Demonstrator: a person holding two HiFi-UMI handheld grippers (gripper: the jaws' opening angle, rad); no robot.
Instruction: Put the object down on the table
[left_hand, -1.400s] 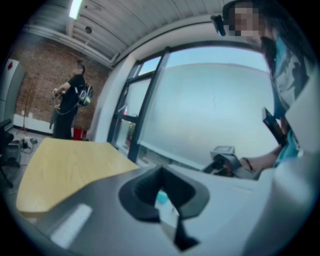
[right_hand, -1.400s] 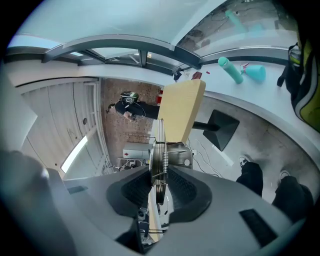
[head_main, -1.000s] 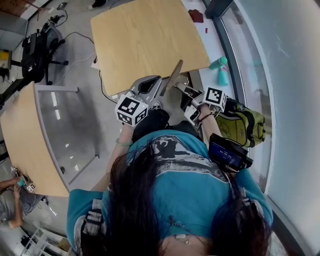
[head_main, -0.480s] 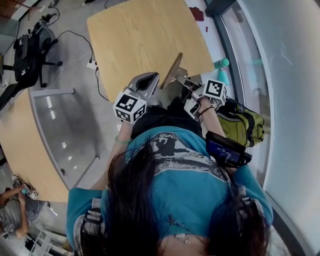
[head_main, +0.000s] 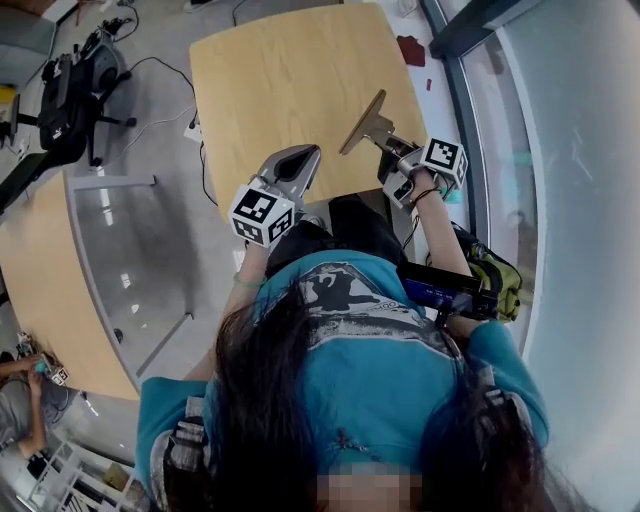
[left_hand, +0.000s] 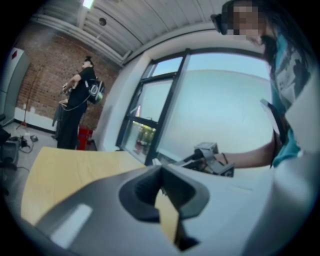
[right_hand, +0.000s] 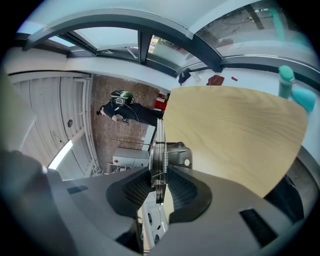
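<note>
Light wood table (head_main: 280, 80), rounded corners, grain running lengthwise, stands on a grey floor (head_main: 160, 170). On the floor: a white power strip (head_main: 194, 128) just beside the table's left edge, a dark red scrap (head_main: 411, 50) near its far right corner (window side), and a green backpack (head_main: 492, 272) at near right.

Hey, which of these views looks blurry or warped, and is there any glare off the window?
Head view: sharp, slightly bent at the edges, table evenly lit, window glass washed pale at right. Left gripper view: strong fisheye, soft all over, the left gripper body smeared. Right gripper view: fisheye too, yet the clipboard clip between the right gripper pads is crisp.
</note>
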